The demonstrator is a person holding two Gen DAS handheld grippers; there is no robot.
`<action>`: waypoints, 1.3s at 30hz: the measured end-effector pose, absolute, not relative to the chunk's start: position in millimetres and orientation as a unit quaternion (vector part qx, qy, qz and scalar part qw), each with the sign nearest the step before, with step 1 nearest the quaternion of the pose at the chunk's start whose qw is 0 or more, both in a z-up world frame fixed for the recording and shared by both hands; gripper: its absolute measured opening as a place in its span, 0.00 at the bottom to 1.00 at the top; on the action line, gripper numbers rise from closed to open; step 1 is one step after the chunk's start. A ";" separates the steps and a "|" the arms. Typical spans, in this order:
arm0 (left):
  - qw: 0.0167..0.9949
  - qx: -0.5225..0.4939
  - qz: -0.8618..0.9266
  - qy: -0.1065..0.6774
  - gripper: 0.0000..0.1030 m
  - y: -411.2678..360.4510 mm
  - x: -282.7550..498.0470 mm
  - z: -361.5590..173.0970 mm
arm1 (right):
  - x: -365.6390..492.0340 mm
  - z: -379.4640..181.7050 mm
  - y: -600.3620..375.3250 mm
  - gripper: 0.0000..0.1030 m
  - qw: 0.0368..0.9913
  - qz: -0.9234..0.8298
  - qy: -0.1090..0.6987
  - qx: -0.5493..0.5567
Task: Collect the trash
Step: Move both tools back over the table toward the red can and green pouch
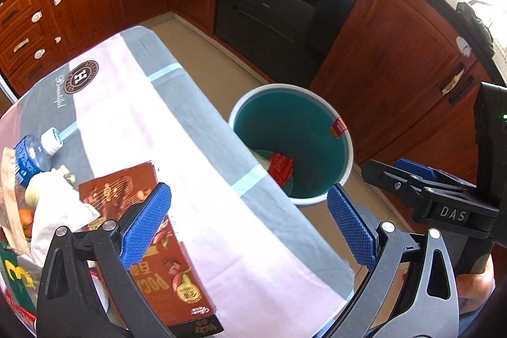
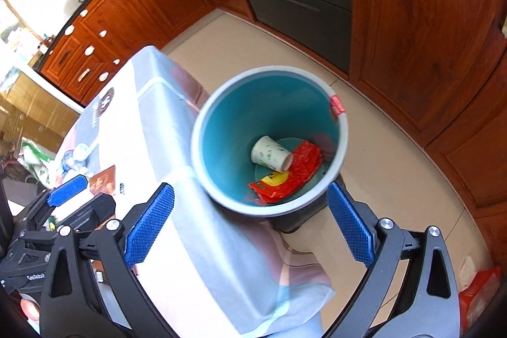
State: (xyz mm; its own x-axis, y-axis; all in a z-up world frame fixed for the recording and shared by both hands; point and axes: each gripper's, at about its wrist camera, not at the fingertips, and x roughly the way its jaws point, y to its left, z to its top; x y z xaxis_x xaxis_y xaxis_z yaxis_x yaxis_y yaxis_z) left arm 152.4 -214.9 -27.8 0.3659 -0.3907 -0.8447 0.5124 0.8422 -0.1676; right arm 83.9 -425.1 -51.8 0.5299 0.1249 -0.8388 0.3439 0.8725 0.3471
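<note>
Partly done: some trash is in the bin, more waits on the counter.

Left wrist view: the left claw (image 1: 248, 227) gapes empty above the cloth-covered counter (image 1: 177, 129), where a brown box (image 1: 152, 227), a plastic bottle (image 1: 31, 154) and crumpled paper (image 1: 57, 208) still lie; the bin (image 1: 345, 154) stands on the floor just beside.
Right wrist view: the right claw (image 2: 250, 224) is wide open, empty, over the bin (image 2: 202, 129), which holds a paper cup (image 2: 269, 154) and a red wrapper (image 2: 291, 173).

My right gripper (image 2: 250, 224) hangs wide open and empty above the teal bin (image 2: 202, 129). Inside it a paper cup (image 2: 269, 155) lies on a red wrapper (image 2: 290, 176), beside the cloth-covered table (image 2: 152, 122).
</note>
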 end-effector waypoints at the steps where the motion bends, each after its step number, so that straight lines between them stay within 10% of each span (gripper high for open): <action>1: 0.827 0.058 -0.270 0.491 0.96 -206.9 150.3 -26.7 | 83.7 -47.9 -418.4 0.90 0.842 -0.061 0.480 0.240; 39: 0.845 -0.027 0.002 0.534 0.96 137.2 102.5 -80.7 | 172.2 -44.6 -40.2 0.90 0.807 0.282 0.518 -0.010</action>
